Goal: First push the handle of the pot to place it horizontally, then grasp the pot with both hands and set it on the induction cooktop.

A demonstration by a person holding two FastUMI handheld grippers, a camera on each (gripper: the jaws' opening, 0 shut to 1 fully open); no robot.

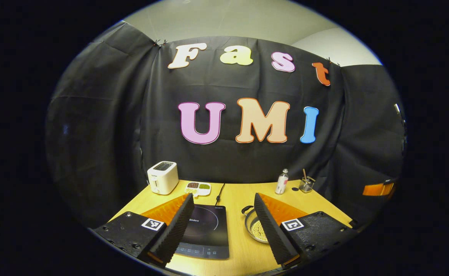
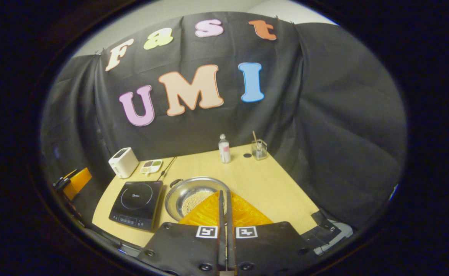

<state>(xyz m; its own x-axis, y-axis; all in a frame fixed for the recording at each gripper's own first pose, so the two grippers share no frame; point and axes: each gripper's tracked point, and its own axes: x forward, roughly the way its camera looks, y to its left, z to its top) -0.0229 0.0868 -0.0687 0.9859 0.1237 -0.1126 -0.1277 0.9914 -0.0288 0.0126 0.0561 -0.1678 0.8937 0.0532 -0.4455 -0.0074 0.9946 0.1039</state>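
The left gripper point(image 1: 222, 209) hangs above the near edge of the table point(image 1: 240, 193) with its fingers spread wide and nothing between them. Through the gap the left gripper view shows the cooktop point(image 1: 205, 230), and the pot point(image 1: 253, 226) sits just to its right, partly hidden behind one finger. The right gripper point(image 2: 223, 199) has its fingers pressed together, holding nothing, with their tips over the near rim of the pot point(image 2: 194, 191). The pot holds small pale beads and rests on the table just beside the cooktop point(image 2: 136, 205), with a loop handle point(image 2: 176, 181) on its far left rim. A toaster point(image 2: 123, 163), a dish point(image 2: 151, 166), a bottle point(image 2: 223, 148) and a glass point(image 2: 259, 149) stand along the far edge.
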